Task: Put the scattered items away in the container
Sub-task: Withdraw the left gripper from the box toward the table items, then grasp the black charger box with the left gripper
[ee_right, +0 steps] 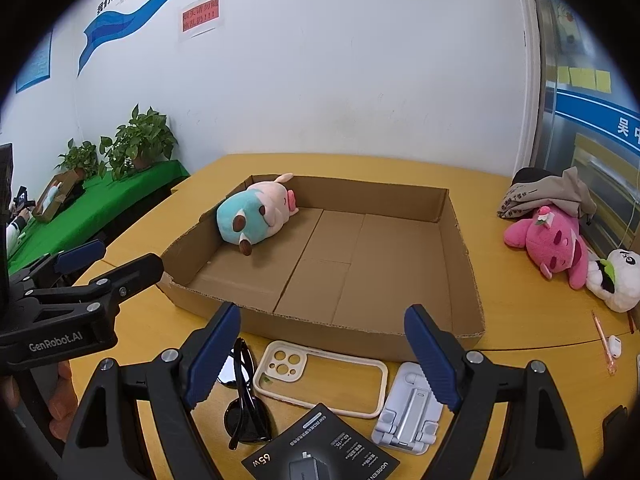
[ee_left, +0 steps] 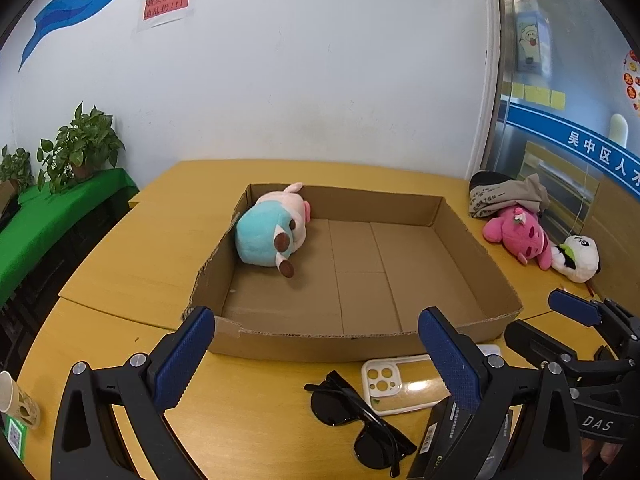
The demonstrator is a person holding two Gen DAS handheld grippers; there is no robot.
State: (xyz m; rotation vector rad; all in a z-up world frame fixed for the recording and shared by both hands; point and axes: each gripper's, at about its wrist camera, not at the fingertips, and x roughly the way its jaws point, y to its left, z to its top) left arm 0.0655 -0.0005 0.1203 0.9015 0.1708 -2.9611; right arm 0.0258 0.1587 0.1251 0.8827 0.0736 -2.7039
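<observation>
A shallow cardboard box (ee_left: pixel 360 338) (ee_right: pixel 460 264) lies open on the yellow table, with a teal and pink plush (ee_left: pixel 270 232) (ee_right: pixel 256 214) in its far left corner. In front of it lie black sunglasses (ee_left: pixel 360 420) (ee_right: pixel 244 396), a cream phone case (ee_left: pixel 400 384) (ee_right: pixel 320 376), a black charger box (ee_left: pixel 436 440) (ee_right: pixel 320 452) and a white phone stand (ee_right: pixel 412 408). My left gripper (ee_left: pixel 316 356) is open and empty above the sunglasses. My right gripper (ee_right: pixel 324 356) is open and empty above the phone case.
A pink plush (ee_left: pixel 516 234) (ee_right: pixel 556 244), a panda plush (ee_left: pixel 578 256) (ee_right: pixel 616 276) and a grey cloth (ee_right: pixel 548 196) lie at the right. A pen (ee_right: pixel 604 340) and small white case (ee_right: pixel 614 346) sit near the right edge. A paper cup (ee_left: pixel 18 400) stands at the left.
</observation>
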